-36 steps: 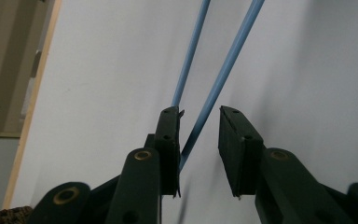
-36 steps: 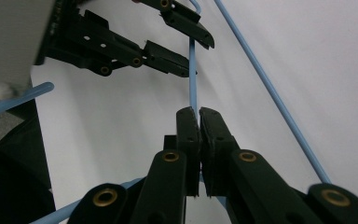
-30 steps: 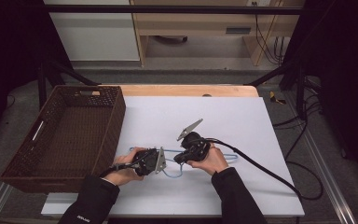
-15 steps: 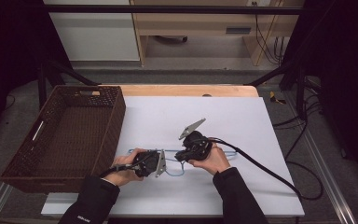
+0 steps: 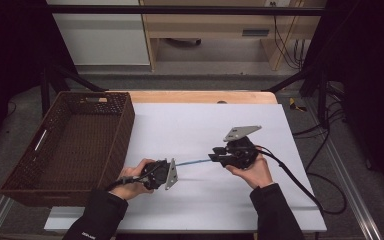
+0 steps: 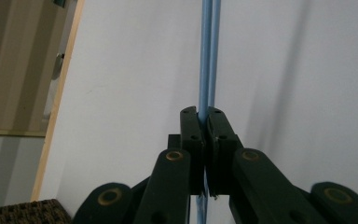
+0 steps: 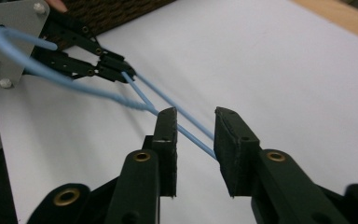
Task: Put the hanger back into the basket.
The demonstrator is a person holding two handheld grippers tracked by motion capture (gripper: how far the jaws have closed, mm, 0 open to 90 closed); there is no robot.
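White table [image 5: 205, 125], wicker basket [image 5: 70, 145] at its left edge. Left gripper [image 5: 166, 172] fingers clamped on blue cord [image 5: 192, 162] to anchor it near the front edge; right gripper [image 5: 215, 157] fingers apart, straddling the doubled strands, likely to regrip and pull taut.

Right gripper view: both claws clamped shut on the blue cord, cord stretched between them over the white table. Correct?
Not quite. In the right gripper view the right claw is open, the blue cord running loose between its jaws. Only the left claw is shut on the cord, as the left gripper view shows. The cord does span the two over the white table.
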